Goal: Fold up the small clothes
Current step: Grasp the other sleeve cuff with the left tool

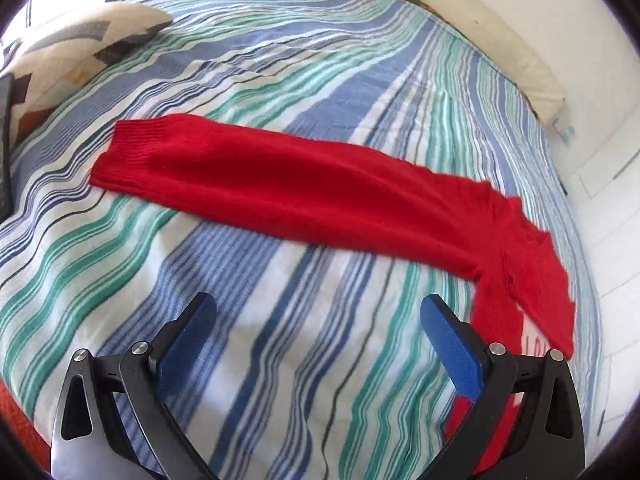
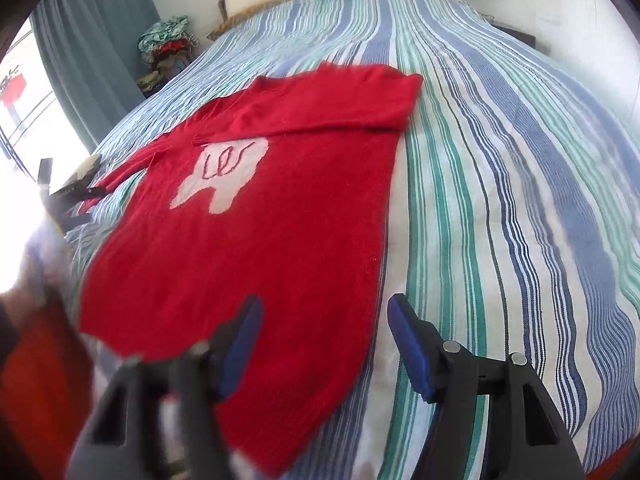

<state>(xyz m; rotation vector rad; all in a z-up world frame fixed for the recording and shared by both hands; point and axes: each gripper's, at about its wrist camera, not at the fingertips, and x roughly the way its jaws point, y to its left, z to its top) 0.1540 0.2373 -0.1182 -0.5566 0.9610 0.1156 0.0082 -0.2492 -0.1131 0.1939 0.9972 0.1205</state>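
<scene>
A small red knitted sweater (image 2: 280,208) with a white motif (image 2: 224,176) lies flat on the striped bedspread (image 2: 500,184). One sleeve is folded across its chest (image 2: 320,100). The other sleeve (image 1: 280,176) stretches out flat to the left in the left wrist view, cuff at its far end. My left gripper (image 1: 316,312) is open and empty, hovering over bare bedspread just short of that sleeve. My right gripper (image 2: 324,312) is open and empty, above the sweater's lower right hem. My left gripper also shows small at the left of the right wrist view (image 2: 76,196).
A patterned cushion (image 1: 68,52) lies at the bed's far left. A cream pillow (image 1: 500,40) sits along the white wall. A pile of clothes (image 2: 168,48) stands by the grey-blue curtain (image 2: 88,52). Something orange (image 2: 44,380) is at the near left edge.
</scene>
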